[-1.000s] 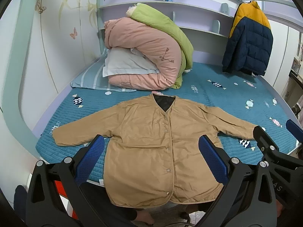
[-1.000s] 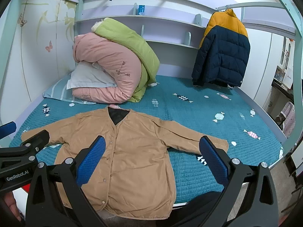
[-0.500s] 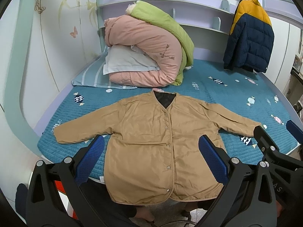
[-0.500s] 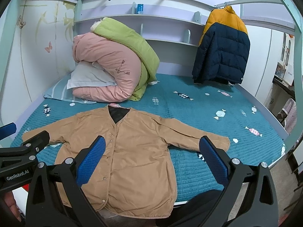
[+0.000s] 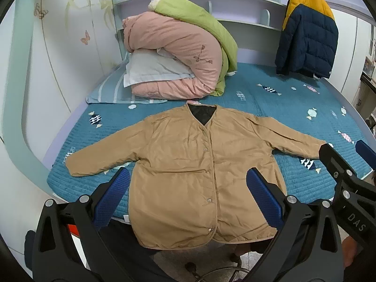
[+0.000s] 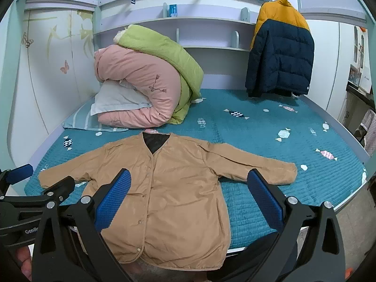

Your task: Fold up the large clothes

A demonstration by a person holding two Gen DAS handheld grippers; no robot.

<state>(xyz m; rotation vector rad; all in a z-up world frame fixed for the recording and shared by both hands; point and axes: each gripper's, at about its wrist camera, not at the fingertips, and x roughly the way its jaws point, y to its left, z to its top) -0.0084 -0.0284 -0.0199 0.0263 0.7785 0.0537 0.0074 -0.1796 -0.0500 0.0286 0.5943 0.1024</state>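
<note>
Tan jacket (image 5: 199, 171) flat on bed (image 5: 282, 98)

The scene is viewed by both wrist cameras from beyond the near edge of the bed (image 5: 293, 98), looking forward and slightly down, well back from it. The tan jacket (image 5: 188, 164) is centred in the left view and set left of centre in the right view (image 6: 169, 192). The bedding pile (image 6: 145, 82) and hanging puffer coat (image 6: 282, 58) are shared.
</note>
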